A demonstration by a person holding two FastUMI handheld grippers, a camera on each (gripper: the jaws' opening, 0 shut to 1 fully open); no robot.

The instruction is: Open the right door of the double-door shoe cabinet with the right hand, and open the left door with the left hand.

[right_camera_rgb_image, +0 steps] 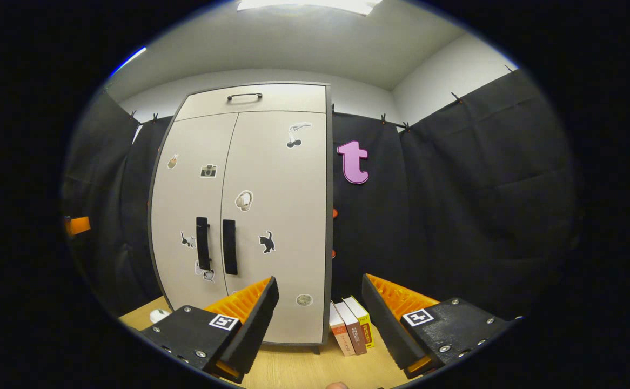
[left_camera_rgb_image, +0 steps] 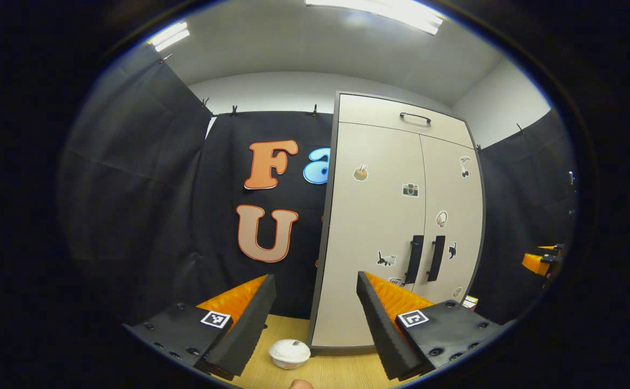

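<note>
In the left gripper view the left claw (left_camera_rgb_image: 310,324) hangs with its fingers spread wide apart, gripping nothing, above the pale wooden bench (left_camera_rgb_image: 342,373). Just ahead of it a small white lidded bowl (left_camera_rgb_image: 289,353) sits on the bench, near the cabinet's lower left corner. Beyond stands the tall beige double-door shoe cabinet with a dark frame (left_camera_rgb_image: 396,216), both doors closed; the left door's black vertical handle (left_camera_rgb_image: 414,259) and the right door's black vertical handle (left_camera_rgb_image: 436,257) sit side by side at the centre seam. Small stickers dot the doors.

In the right gripper view the right claw (right_camera_rgb_image: 319,319) is likewise spread apart and empty, well short of the cabinet. Three upright books (right_camera_rgb_image: 353,324) stand on the bench just beside the cabinet's right side.
</note>
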